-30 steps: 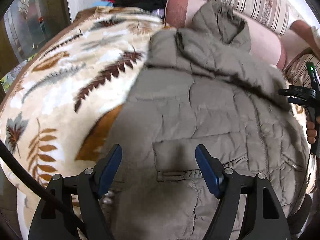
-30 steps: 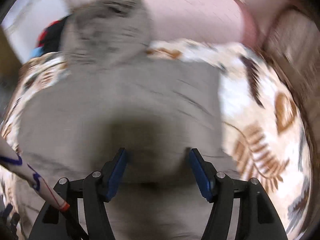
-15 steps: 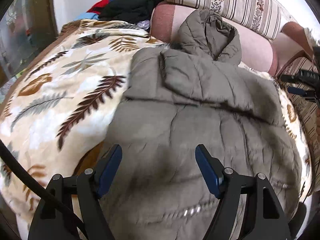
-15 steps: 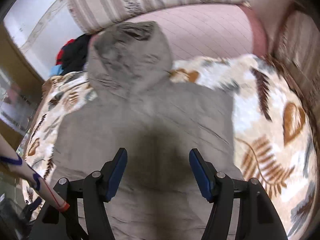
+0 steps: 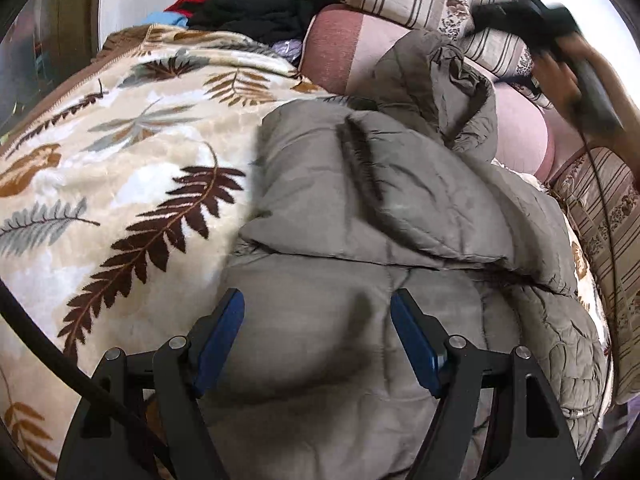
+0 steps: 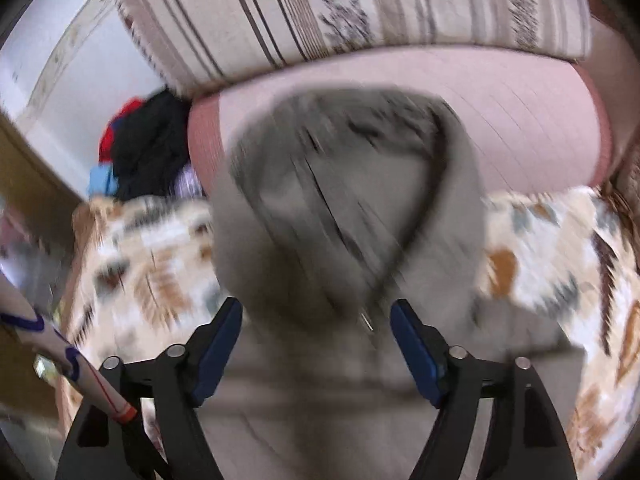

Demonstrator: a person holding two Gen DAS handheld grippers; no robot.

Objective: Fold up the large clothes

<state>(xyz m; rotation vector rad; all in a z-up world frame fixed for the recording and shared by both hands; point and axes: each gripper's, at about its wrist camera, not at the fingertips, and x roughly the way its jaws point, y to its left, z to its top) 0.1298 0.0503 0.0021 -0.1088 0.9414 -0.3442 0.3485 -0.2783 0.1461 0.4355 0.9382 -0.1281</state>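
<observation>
A large grey-olive padded jacket lies on a leaf-patterned blanket, one sleeve folded across its body and its hood against the pink bolster. My left gripper is open and empty, just above the jacket's lower body. My right gripper is open and empty, hovering over the jacket just below the hood, which shows blurred. The right gripper also shows, blurred, at the top right of the left wrist view.
A pink bolster and a striped floral cushion line the far side. A pile of black, red and blue clothes lies at the back left. A striped cushion borders the right.
Both grippers have moved up the jacket toward the hood. The right gripper has gone from mid-body to just below the hood. Both stay open.
</observation>
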